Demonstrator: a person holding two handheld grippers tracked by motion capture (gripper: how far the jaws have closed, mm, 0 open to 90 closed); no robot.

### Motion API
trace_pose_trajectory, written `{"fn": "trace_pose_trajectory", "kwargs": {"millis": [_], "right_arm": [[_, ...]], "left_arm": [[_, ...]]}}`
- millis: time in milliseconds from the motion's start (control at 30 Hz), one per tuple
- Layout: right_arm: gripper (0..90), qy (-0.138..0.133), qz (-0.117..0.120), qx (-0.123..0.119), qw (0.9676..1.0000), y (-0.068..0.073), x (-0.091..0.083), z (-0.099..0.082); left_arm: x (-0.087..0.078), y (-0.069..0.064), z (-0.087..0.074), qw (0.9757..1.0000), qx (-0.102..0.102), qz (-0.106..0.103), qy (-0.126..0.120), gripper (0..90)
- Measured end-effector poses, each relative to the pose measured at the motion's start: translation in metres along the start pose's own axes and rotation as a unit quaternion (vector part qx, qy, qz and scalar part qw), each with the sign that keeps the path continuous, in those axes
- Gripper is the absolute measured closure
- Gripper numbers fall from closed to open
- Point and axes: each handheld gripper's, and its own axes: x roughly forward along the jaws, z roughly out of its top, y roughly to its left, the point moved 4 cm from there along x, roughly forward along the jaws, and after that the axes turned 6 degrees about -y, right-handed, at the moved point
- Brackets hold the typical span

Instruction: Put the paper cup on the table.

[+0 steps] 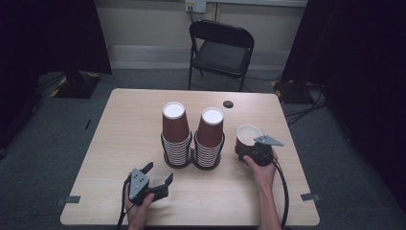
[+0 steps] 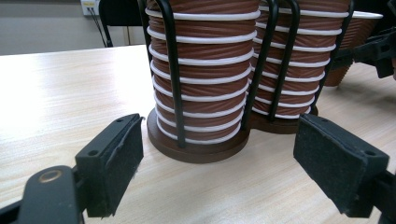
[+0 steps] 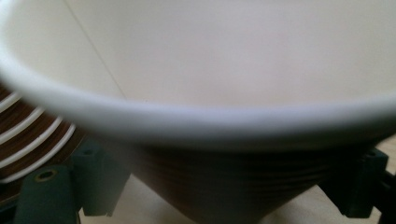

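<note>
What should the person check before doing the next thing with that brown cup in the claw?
1. Single cup sits between the right claw's pads: ok.
2. Pads press firmly on the cup: cannot tell; the right gripper view is blurred.
3. Cup mouth faces up: ok, its white inside shows.
4. Left claw open and free of anything: ok.
5. Cup holder stands flat on the table, both stacks upright: ok.
6. Room beside the stacks for the cup: ok, bare tabletop to its right.
</note>
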Motion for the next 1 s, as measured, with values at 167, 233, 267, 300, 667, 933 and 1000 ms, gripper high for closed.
{"fn": "trace_pose_trajectory", "kwargs": {"millis": [167, 233, 267, 300, 667, 933, 1000], "right_arm": [[13.8, 0.011, -0.005, 0.005, 0.9999, 0.002, -0.003, -0.002], [13.7, 0.013, -0.006, 0.000, 0.9999, 0.003, -0.005, -0.001], [13.7, 0.009, -0.005, 0.006, 0.9999, 0.003, -0.006, -0.001], [13.7, 0.009, -0.005, 0.006, 0.9999, 0.003, -0.006, -0.001], [13.6, -0.009, -0.017, 0.030, 0.9994, 0.006, -0.026, -0.008], [13.5, -0.049, -0.020, 0.040, 0.9978, 0.014, -0.048, -0.012], [14.4, -0.059, -0.018, 0.039, 0.9974, 0.016, -0.051, -0.012]], "left_arm": [[0.000, 0.000, 0.000, 1.0000, -0.004, 0.001, -0.001, 15.7], [0.000, 0.000, 0.000, 1.0000, -0.006, 0.001, -0.001, 15.7], [0.000, 0.000, 0.000, 1.0000, -0.006, 0.001, -0.001, 15.7], [0.000, 0.000, 0.000, 1.0000, -0.009, 0.001, -0.001, 15.7], [0.000, 0.000, 0.000, 1.0000, -0.006, 0.003, -0.001, 15.7], [0.001, -0.001, 0.000, 0.9999, 0.003, 0.015, 0.006, 15.9], [0.001, -0.001, 0.000, 0.9998, 0.003, 0.017, 0.006, 15.9]]}}
